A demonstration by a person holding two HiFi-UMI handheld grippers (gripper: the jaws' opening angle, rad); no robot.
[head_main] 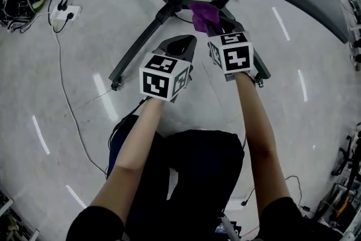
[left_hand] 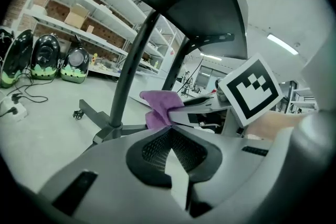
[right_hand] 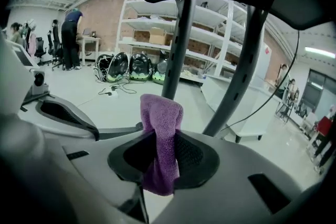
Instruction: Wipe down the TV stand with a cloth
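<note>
Hovering at twelve o'clock, right gripper (right_hand: pixel 160 150) pinches purple cloth (head_main: pixel 202 15) above TV stand base (head_main: pixel 148 31); left gripper (left_hand: pixel 169 131) pressed together, empty; next, probably press cloth down.

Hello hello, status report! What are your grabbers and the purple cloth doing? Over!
Right gripper shut on purple cloth. Left gripper shut, empty. Cloth near TV stand base, contact unclear. Nothing in between.

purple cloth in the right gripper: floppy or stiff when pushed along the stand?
Likely floppy: the cloth folds over above the right gripper and hangs limp below its pinch. Probably light, since that one pinch holds it bunched. Its nubby pile should drag rather than slip on the stand's leg, so it may bunch up.
</note>
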